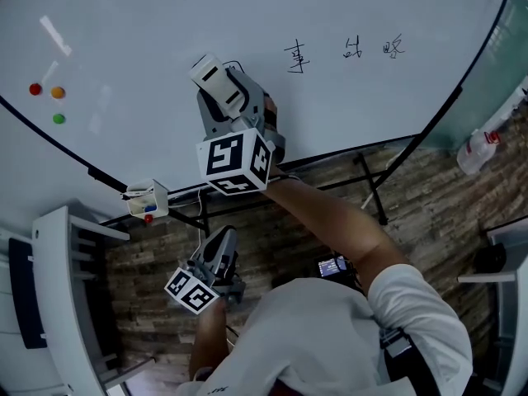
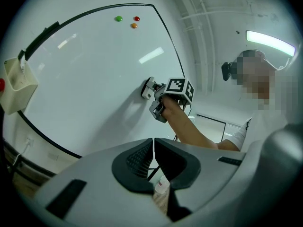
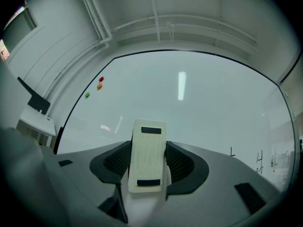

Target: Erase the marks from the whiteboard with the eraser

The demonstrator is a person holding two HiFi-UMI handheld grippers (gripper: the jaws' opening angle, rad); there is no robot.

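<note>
The whiteboard (image 1: 165, 23) fills the upper head view, with three black handwritten marks (image 1: 298, 56) (image 1: 353, 49) (image 1: 393, 48) at its right. My right gripper (image 1: 216, 81) is raised to the board left of the marks, shut on a white eraser (image 3: 147, 155) (image 1: 206, 71) held flat between the jaws. In the right gripper view the marks (image 3: 259, 159) sit at the far right edge. My left gripper (image 1: 216, 254) hangs low below the board, shut with nothing in it (image 2: 153, 151).
Three round magnets, red (image 1: 35, 89), orange (image 1: 57, 92) and green (image 1: 58, 119), stick at the board's left. A small white tray (image 1: 147, 198) hangs on the board's lower edge. A spray bottle (image 1: 477, 150) stands at right. The board's stand legs (image 1: 370, 180) cross the wooden floor.
</note>
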